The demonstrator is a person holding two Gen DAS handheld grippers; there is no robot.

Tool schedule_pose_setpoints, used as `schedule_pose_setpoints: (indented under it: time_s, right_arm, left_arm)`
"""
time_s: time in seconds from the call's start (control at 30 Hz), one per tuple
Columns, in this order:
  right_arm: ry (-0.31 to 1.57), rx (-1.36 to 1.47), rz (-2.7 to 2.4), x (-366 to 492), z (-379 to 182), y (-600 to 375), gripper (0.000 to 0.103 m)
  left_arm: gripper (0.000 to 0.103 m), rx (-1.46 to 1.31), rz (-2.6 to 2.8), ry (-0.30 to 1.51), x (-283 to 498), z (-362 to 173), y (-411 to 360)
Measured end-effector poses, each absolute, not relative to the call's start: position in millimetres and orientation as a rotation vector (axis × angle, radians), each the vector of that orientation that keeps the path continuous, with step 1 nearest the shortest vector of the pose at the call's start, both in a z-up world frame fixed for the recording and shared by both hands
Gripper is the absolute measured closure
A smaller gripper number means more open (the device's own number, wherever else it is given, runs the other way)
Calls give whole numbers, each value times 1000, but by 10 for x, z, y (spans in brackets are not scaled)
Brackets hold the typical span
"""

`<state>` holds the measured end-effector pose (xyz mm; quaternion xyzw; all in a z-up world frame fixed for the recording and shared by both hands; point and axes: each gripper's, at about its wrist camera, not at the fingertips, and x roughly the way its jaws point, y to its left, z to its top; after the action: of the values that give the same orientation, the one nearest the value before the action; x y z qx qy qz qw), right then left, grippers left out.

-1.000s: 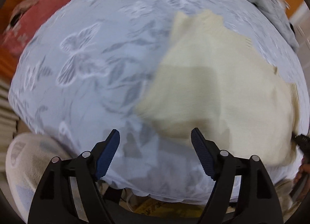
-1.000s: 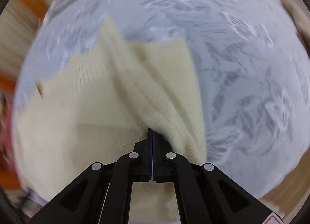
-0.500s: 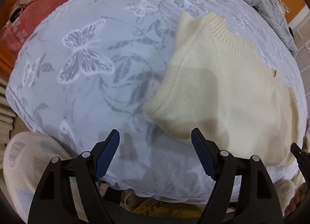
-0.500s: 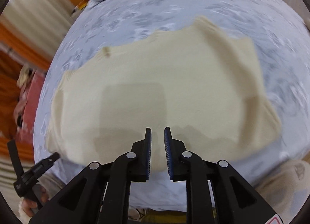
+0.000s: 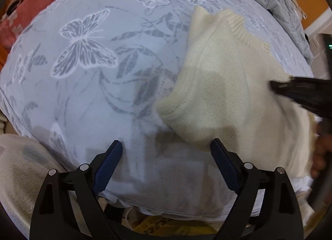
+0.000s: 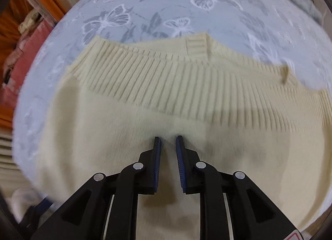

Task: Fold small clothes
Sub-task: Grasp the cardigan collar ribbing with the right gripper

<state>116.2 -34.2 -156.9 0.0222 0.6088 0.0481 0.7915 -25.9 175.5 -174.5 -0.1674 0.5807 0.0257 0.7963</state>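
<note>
Butterfly bedspread (image 5: 87, 94), cream sweater (image 6: 145, 115), right hand-held gripper (image 6: 168, 142) slightly parted above

The left gripper (image 5: 166, 152) is hovering with its jaws spread wide, nothing between its blue pads (image 5: 108, 165). The right gripper (image 6: 168, 144) is pointing forward with its jaws parted by a narrow gap, gripping nothing. Seen from the left wrist, the right gripper is reaching in from the right edge, blurred.
</note>
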Motion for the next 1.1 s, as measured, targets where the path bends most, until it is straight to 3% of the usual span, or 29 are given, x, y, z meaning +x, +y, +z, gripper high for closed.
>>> schedule_pose_setpoints:
  time_s: [0.13,0.17,0.23,0.27,0.43,0.53,0.57,0.6,0.63,0.77,0.9,0.97,1.03,1.1]
  right_arm:
    - [1303,155,146,1274,-1327,-524,85]
    - [1267,183,156,1236,-1231,-630,81]
    - [1180,199,94,1105,-1025,-983,46]
    - [1127,195,22,983,-932,-1296,41]
    - [1139,183,-254,752,-1054,-2604,36]
    - [1186,228,-239,821,-1317,-2968,40]
    - [1218,255,-220,846,-1417,-3037,51]
    - [1240,287,-192,856,-1478,-3063,89]
    - [1240,327,-163,858,-1485,-3097,94]
    - [1048,516,-158,703,-1155,-3491,95]
    - [1218,436,-171,839,-1778,-3526,94]
    - [1200,400,-181,862,-1669,-3476,91]
    - [1142,369,-206,806,-1370,-3366,80]
    - [1067,315,-186,701,-1091,-3225,80]
  left_arm:
    - [17,-402,34,1211,-261,-1681,1795]
    - [17,-413,20,1193,-263,-1637,1806]
    - [17,-440,-5,1138,-277,-1512,1834]
    - [17,-450,-10,1116,-267,-1451,1844]
    - [11,-417,-46,1040,179,-1149,1686]
    - [11,-368,-38,1083,728,-1161,1458]
    - [12,-342,-25,1097,892,-1208,1370]
    - [18,-308,-3,1113,1008,-1259,1284]
    - [27,-267,17,1144,1142,-1350,1197]
    - [28,-173,64,1198,1359,-1514,1038]
    - [20,-121,99,1227,1459,-1688,971]
    - [19,-100,121,1222,1447,-1677,937]
    - [21,-98,124,1232,1416,-1602,948]
    - [20,-137,114,1220,1324,-1488,1018]
